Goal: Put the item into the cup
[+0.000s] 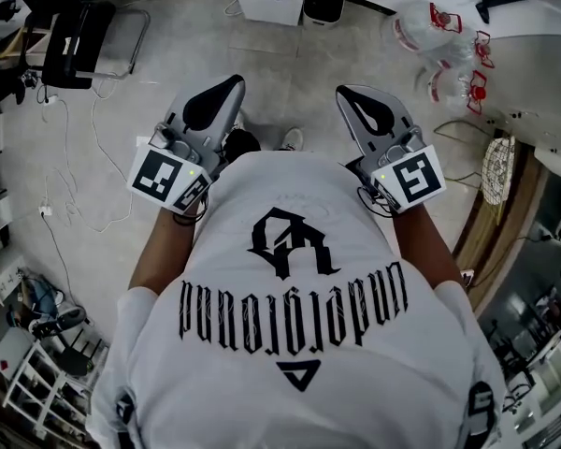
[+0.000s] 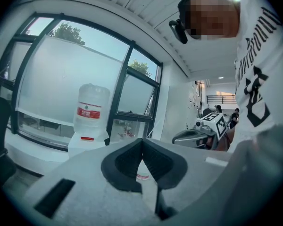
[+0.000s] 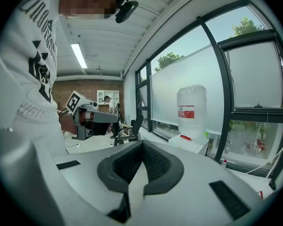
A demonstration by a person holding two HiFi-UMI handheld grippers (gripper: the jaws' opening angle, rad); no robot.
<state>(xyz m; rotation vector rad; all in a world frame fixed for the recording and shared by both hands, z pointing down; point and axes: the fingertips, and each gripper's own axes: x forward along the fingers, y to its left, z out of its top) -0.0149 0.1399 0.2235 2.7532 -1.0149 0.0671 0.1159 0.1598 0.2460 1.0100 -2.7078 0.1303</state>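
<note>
free floor [image 1: 290, 73] fwd, water dispenser [image 2: 90, 117] beyond

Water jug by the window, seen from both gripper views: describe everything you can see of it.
The water jug is large, translucent and plastic-looking, with a red-and-white label around its middle. It stands upright on a white dispenser that bears a red strip, just in front of the dark-framed window. Only the dispenser touches it. The label's print is too small to read, and how full the jug is cannot be told.

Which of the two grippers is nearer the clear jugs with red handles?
The right gripper, at the head view's right: the clear jugs lie just past it, toward the upper right. The left gripper is on the far side.
</note>
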